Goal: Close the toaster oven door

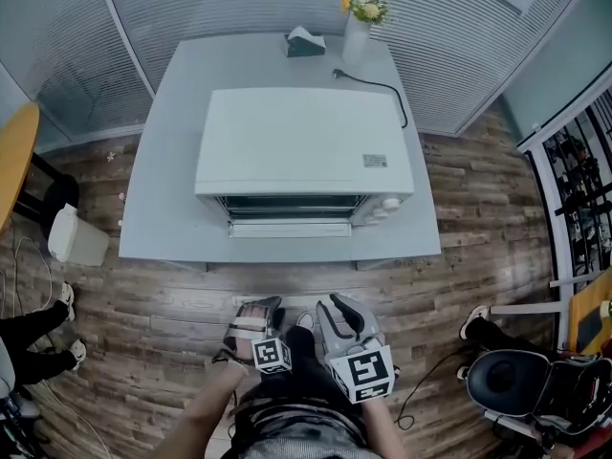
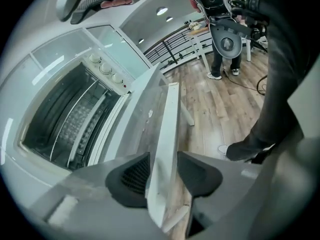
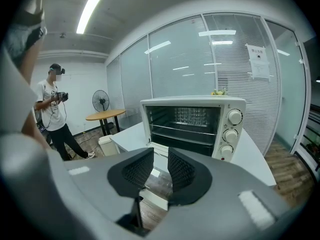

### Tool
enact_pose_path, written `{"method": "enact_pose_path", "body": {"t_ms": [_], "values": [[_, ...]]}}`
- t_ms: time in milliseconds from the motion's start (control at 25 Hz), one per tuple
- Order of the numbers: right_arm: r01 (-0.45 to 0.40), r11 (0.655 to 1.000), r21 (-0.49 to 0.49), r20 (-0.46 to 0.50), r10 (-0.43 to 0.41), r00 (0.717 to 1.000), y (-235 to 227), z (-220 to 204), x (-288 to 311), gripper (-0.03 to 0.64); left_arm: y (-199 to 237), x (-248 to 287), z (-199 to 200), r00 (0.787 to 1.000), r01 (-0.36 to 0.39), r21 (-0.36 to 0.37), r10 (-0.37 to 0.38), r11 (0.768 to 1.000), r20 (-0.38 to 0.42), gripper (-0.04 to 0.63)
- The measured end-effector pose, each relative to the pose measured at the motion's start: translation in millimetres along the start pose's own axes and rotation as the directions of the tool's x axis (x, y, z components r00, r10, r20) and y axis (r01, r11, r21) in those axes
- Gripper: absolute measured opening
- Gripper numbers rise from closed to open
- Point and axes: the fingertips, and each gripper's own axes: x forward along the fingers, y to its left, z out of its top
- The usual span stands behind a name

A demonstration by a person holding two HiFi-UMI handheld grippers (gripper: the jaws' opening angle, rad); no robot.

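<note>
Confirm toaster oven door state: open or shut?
Open. The door is folded down in front, and the right gripper view shows the racks inside.

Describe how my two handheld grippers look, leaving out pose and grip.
The left gripper and right gripper look alike. Each has a pale grey moulded shell that tapers into two jaws lined with black ribbed pads. Each also carries a white cube printed with black square markers.

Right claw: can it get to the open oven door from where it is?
Probably yes. The right claw is open and empty, facing the dropped door at the front edge of the table; only floor lies between them.
</note>
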Motion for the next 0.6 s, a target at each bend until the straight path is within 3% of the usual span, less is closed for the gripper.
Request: {"method": "enact_pose_path", "body": {"t_ms": [160,600], "values": [[-0.002,1.000,-0.001,-0.018,0.002,1.000,-3.4,-2.8,3.3,0.087,1.8,6.8,-3.5,0.999,0.007,-0.012,-0.008,1.000,-0.034,0.178],[-0.001,1.000,0.021,-0.019,0.001,1.000,-19.4,-1.9,5.2,0.098,11.9,-14.4,4.8,1.000,0.013,0.001,-0.013,1.000,-0.021,0.171]]}}
